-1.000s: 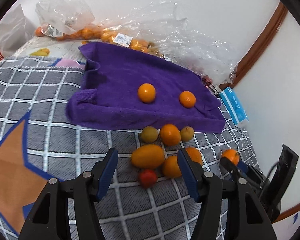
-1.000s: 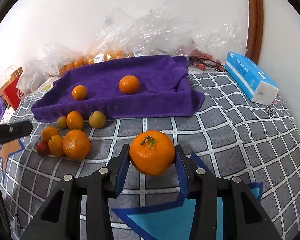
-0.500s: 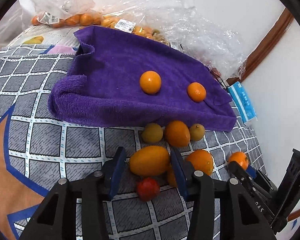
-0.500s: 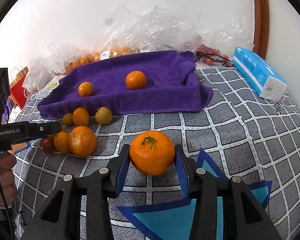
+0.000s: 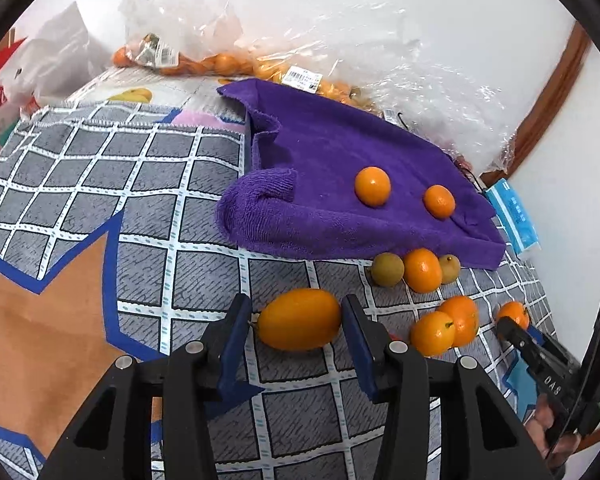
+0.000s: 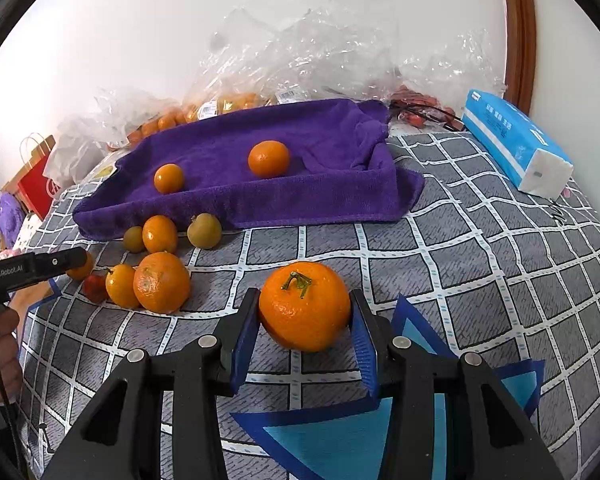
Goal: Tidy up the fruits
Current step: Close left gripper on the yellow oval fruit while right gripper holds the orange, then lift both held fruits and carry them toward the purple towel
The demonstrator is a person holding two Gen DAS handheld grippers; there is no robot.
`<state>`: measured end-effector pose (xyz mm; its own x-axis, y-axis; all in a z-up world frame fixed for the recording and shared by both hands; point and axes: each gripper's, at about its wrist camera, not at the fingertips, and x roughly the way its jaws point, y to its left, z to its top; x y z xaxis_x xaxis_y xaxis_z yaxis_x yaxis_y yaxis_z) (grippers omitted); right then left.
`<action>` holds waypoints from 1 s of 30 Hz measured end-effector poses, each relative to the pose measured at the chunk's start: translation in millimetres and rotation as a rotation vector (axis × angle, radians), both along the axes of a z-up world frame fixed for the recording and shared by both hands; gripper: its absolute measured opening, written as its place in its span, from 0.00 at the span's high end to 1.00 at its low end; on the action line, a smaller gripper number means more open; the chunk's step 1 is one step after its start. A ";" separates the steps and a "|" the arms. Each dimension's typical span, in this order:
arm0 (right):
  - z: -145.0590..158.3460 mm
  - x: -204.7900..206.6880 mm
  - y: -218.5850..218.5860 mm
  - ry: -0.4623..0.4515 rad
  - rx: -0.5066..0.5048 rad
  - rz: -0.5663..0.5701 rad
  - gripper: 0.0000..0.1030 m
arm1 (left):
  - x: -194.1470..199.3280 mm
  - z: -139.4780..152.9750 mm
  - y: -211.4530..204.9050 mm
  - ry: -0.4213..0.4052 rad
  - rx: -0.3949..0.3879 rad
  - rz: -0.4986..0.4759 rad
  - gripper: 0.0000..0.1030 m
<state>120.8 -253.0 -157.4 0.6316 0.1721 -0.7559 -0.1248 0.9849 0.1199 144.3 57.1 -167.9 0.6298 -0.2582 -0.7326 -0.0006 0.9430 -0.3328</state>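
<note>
Since a second ago the left gripper point(image 5: 298, 318) has pushed in over the loose fruit, its jaws closing until the blue pads sit against both ends of the oval orange fruit point(image 5: 299, 319), which was lying free among the pile before. That fruit is now clamped between the pads just above the grey checked cover point(image 5: 160, 184).

The right gripper point(image 6: 304, 322) has not shifted; it is clamped on a stemmed mandarin point(image 6: 304, 306), pads pressed to either side.

Right of the oval fruit lie two touching oranges point(image 5: 446, 326), and beyond them an orange point(image 5: 422, 270) between two small greenish fruits point(image 5: 387, 269). A small red fruit point(image 6: 95, 287) sits near the left gripper's finger.

Farther back, the purple towel point(image 5: 332, 152) carries two oranges point(image 5: 373, 185), well apart. Clear plastic bags point(image 5: 340, 52) of fruit line the wall, and a blue tissue pack point(image 6: 512, 140) lies to the right.
</note>
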 end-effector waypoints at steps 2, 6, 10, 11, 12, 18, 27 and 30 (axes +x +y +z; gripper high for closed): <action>-0.3 0.3 1.0 0.001 -0.004 0.000 0.58 | -3.8 -2.0 -2.2 -0.032 0.019 -0.002 0.57; -0.8 0.9 -0.5 -0.001 -0.004 -0.008 0.58 | -3.8 -1.4 -10.5 -0.050 0.054 -0.009 0.57; -1.0 0.2 -2.1 -0.002 0.003 -0.013 0.58 | -7.8 1.2 -2.4 -0.081 -0.004 -0.014 0.57; -1.0 0.3 -1.7 -0.003 0.000 -0.013 0.58 | -9.4 2.0 -0.5 -0.090 -0.016 -0.010 0.57; -1.0 0.0 -1.0 -0.002 -0.004 -0.014 0.58 | -11.1 3.2 1.6 -0.101 -0.019 0.004 0.57; 0.8 -1.3 2.2 -0.013 -0.029 -0.019 0.58 | -22.1 13.5 -3.8 -0.180 0.006 -0.001 0.57; 4.8 -5.0 -7.4 -0.030 -0.007 -0.060 0.58 | -28.8 20.5 -4.9 -0.230 0.002 -0.004 0.57; 6.1 -6.3 -6.0 -0.025 -0.011 -0.062 0.58 | -29.9 20.4 -8.6 -0.230 0.006 -0.023 0.57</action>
